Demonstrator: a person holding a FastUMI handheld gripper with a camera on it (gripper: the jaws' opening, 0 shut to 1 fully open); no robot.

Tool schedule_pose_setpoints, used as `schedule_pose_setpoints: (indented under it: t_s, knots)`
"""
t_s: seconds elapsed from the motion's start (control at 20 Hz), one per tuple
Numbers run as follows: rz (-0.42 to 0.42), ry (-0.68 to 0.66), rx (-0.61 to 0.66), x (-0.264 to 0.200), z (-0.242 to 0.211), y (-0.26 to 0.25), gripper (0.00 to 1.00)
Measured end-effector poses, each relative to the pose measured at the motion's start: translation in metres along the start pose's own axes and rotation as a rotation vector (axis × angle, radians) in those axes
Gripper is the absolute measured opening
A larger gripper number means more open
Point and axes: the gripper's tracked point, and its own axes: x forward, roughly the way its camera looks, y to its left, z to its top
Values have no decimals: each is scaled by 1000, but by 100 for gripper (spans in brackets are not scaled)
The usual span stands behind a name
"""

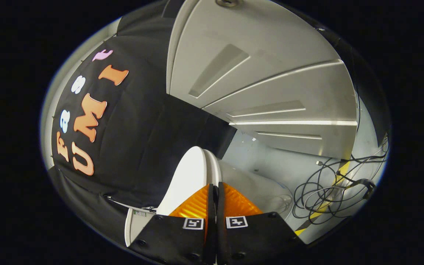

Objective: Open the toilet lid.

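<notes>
The jaws (214, 189) were drawn almost together, only a thin slit left between them, clamped on the edge of the lid (193, 173). The lid stood just ahead of the fingertips, raised on edge, with the toilet (256, 184) beside it. Beyond lay the pale floor (271, 162), a tangle of cables (329, 191) over yellow-black tape (339, 175), and a white panelled door (271, 73).
</notes>
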Motion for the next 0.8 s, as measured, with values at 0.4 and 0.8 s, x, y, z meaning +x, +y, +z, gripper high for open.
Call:
schedule_pose_setpoints:
  t_s: [0.4, 0.8]
  knots:
    - [54, -54, -33, -17, 13, 38, 9]
    - [143, -140, -241, -46, 34, 146, 8]
